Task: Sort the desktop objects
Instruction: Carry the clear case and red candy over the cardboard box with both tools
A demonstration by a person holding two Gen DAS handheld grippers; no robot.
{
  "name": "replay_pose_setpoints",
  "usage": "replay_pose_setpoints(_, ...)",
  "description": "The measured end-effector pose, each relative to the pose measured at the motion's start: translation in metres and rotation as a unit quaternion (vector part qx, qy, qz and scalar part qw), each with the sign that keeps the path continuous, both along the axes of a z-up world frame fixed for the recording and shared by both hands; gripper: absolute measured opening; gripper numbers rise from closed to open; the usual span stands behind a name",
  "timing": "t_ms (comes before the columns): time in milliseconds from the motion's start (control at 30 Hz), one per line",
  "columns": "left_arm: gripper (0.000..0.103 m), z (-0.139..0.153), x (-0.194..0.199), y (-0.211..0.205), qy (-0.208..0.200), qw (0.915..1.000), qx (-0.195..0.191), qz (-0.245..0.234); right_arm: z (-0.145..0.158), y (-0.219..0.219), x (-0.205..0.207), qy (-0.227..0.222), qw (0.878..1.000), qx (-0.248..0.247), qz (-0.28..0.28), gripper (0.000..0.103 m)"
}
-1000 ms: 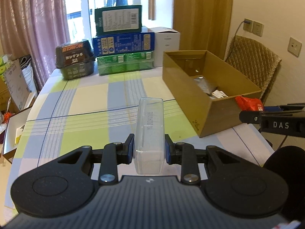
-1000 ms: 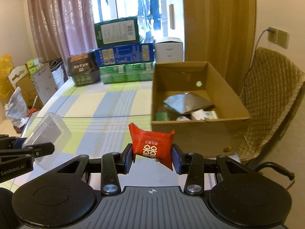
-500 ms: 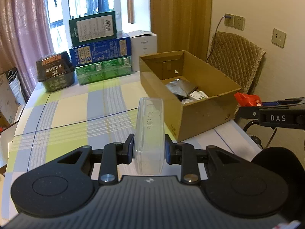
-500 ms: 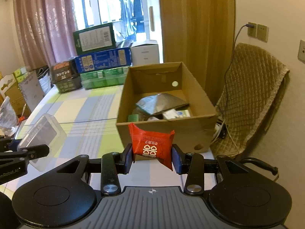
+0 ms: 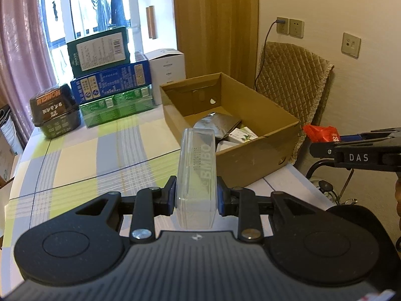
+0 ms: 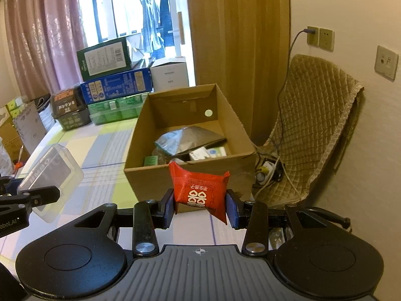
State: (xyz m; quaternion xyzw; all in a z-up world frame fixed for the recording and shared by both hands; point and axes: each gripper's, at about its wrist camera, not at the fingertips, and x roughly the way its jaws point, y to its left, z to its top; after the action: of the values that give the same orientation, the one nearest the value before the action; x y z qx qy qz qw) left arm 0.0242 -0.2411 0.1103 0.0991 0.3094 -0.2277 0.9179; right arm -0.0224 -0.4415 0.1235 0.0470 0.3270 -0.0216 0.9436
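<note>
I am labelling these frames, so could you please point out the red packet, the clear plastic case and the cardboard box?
red packet [image 6: 200, 193]: right wrist view, printed front face.
clear plastic case [image 5: 196, 173]: left wrist view, lettered side.
cardboard box [image 6: 150, 179]: right wrist view, near outer wall.

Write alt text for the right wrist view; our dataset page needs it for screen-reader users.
The right gripper holds a red snack packet between its fingers, just short of an open cardboard box on a checked tablecloth. At left, the left gripper holds a clear plastic case.
</note>
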Motion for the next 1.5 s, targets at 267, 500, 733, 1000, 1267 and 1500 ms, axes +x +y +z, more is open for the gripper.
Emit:
replay_pose_setpoints(267, 0.026, 0.0, 0.006, -0.014, 0.002, 0.9999, 0.0, -0.012, 0.002, -0.011, 0.005, 0.001, 1.0, -0.001, -0.008, 0.039)
replay_pose_setpoints(500, 0.026, 0.0, 0.018, -0.026, 0.002, 0.9998, -0.002, -0.019, 0.005, -0.018, 0.02, -0.002, 1.0, -0.006, -0.01, 0.039)
replay_pose_setpoints(733, 0.026, -0.001, 0.033, -0.038, 0.005, 0.9996, -0.007, -0.025, 0.005, -0.02, 0.037, -0.001, 1.0, -0.01, -0.006, 0.039)
replay_pose_setpoints(1000, 0.026, -0.001, 0.046, -0.052, 0.011, 0.9993, -0.016, -0.032, 0.007, -0.024, 0.051, -0.004, 1.0, -0.011, -0.008, 0.039)
replay_pose_setpoints(1267, 0.026, 0.0, 0.056, -0.062, 0.014, 0.9991, -0.018, -0.035, 0.006, -0.027, 0.062, -0.002, 1.0, -0.013, -0.006, 0.039)
replay_pose_setpoints(1500, 0.026, -0.002, 0.066, -0.068, 0.018, 0.999, -0.02, -0.035, 0.005, -0.032, 0.073, 0.0, 1.0, -0.017, -0.004, 0.039)
